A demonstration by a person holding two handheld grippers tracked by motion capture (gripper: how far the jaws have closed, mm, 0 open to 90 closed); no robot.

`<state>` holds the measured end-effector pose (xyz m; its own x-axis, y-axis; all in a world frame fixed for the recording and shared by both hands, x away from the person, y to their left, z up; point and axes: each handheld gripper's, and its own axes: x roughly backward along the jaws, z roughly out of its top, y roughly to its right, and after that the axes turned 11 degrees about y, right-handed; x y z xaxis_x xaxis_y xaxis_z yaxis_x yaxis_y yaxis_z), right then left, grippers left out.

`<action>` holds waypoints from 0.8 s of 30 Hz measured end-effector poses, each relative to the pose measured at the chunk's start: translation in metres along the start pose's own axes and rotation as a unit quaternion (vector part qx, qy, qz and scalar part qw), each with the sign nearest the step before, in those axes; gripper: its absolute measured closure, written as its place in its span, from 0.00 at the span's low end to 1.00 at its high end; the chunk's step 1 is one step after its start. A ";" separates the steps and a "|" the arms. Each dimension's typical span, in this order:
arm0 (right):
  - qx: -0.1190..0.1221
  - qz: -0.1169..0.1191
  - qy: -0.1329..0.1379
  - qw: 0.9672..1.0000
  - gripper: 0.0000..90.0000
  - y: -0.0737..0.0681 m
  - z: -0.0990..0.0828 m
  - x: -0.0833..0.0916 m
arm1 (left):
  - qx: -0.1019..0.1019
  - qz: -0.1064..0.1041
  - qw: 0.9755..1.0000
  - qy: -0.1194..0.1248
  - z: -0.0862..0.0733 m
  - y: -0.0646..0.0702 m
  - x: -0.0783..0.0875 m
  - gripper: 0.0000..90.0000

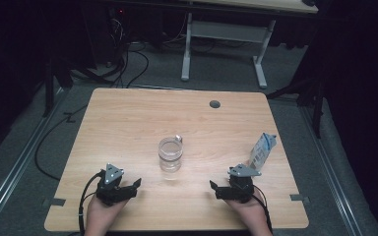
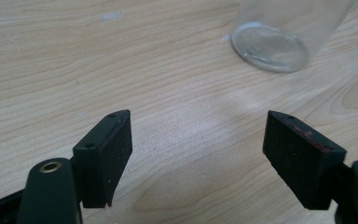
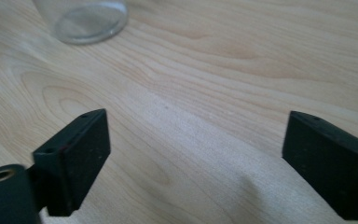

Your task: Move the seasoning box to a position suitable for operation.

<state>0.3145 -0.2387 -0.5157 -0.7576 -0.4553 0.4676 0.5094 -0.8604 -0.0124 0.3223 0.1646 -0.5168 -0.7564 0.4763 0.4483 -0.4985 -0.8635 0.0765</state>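
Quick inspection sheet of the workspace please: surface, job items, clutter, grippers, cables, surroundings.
Surface: wooden table, bare grain, grey grommet near the far edge.
Job's things: clear glass jar upright at centre; blue-and-white pouch upright near the right edge.
Clutter: nothing seen.
Grippers: left gripper and right gripper both open, nothing between the jaws, resting near the front edge, pointing inward.
Cables: black cable trails from the left gripper; more on the floor behind.
Surroundings: dark room, white-legged desk beyond.

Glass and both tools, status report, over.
Left tool open, right tool open, both low at the near table edge. Glass upright mid-table, untouched, between them. Small carton stands behind right tool; path to glass clear.
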 end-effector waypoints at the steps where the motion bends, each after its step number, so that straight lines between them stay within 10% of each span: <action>1: -0.001 0.002 0.003 1.000 0.14 0.001 0.000 0.002 | 0.002 -0.003 1.000 0.003 0.001 0.000 0.000 0.28; 24: 0.003 0.025 0.016 1.000 0.32 0.000 0.000 0.007 | 0.009 -0.013 1.000 0.012 0.000 0.009 -0.001 0.41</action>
<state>0.3095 -0.2422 -0.5120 -0.7439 -0.5054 0.4373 0.5497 -0.8349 -0.0298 0.3186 0.1562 -0.5171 -0.7529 0.5029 0.4246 -0.5113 -0.8531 0.1039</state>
